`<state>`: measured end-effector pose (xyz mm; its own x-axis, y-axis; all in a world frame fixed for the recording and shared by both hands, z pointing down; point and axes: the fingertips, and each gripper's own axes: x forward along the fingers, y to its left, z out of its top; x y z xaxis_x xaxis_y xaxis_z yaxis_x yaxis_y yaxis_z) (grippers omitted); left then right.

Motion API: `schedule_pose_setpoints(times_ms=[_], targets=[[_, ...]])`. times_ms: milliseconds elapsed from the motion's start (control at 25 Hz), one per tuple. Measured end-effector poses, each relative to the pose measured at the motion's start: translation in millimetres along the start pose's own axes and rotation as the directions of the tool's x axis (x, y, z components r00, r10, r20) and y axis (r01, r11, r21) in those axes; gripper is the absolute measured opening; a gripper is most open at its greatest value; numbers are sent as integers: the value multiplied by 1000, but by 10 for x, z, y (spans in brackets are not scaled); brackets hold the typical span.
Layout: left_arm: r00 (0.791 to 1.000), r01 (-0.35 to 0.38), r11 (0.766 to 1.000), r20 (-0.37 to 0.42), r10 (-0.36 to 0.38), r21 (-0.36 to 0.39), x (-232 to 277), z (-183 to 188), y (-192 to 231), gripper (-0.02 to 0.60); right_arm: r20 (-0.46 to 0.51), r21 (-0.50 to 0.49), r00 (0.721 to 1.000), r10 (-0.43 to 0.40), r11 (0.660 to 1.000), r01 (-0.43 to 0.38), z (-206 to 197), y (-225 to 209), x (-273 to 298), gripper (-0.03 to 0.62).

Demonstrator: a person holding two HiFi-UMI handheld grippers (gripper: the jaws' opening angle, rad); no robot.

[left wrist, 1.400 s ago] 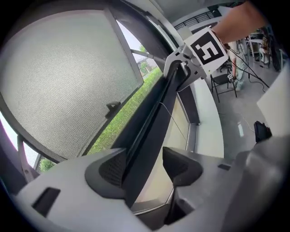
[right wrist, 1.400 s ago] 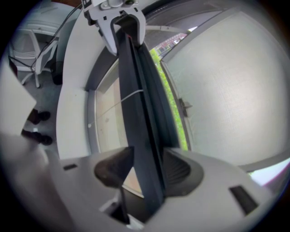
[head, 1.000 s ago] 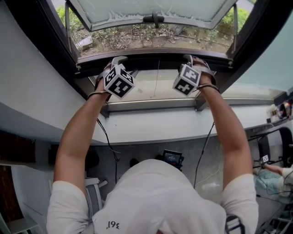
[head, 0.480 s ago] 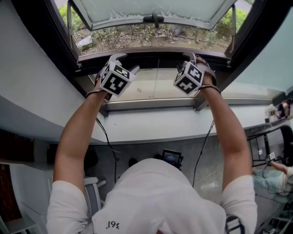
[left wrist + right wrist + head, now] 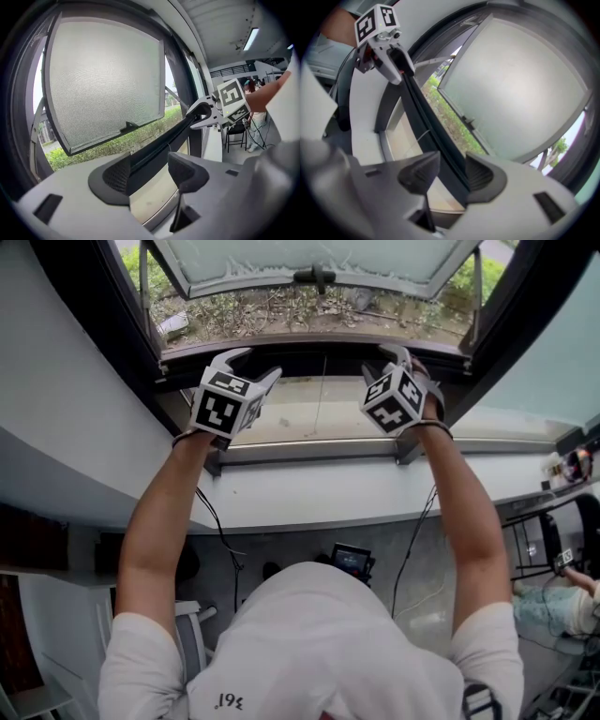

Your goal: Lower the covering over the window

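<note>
2 grippers up at the window, left gripper [image 5: 150, 169] and right gripper [image 5: 452, 174], both jaws apart straddling 1 dark rail [image 5: 319, 354], right's just closing slightly; 1 pale covering sheet [image 5: 300, 413] sits low between rail and sill [image 5: 309, 454], 1 frosted pane [image 5: 309, 259] swung out.

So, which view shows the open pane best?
The left gripper view: the pane is whole and sharp there, with its grain, frame and handle. The right gripper view shows it large too, but washed out. The head view catches only its lower edge.
</note>
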<state>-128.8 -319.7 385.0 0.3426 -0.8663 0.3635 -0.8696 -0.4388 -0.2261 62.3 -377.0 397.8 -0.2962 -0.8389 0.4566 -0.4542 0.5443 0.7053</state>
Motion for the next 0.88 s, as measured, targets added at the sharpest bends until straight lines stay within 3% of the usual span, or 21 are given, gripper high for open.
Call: schedule_pose_setpoints(times_ms=[440, 880], targets=[[995, 30, 997, 102, -23, -70, -227, 65, -231, 262, 89, 214, 996, -26, 977, 6, 104, 28, -235, 109], [979, 69, 984, 202, -35, -165, -483, 81, -478, 259, 158, 412, 987, -39, 911, -30, 127, 167, -478, 76]])
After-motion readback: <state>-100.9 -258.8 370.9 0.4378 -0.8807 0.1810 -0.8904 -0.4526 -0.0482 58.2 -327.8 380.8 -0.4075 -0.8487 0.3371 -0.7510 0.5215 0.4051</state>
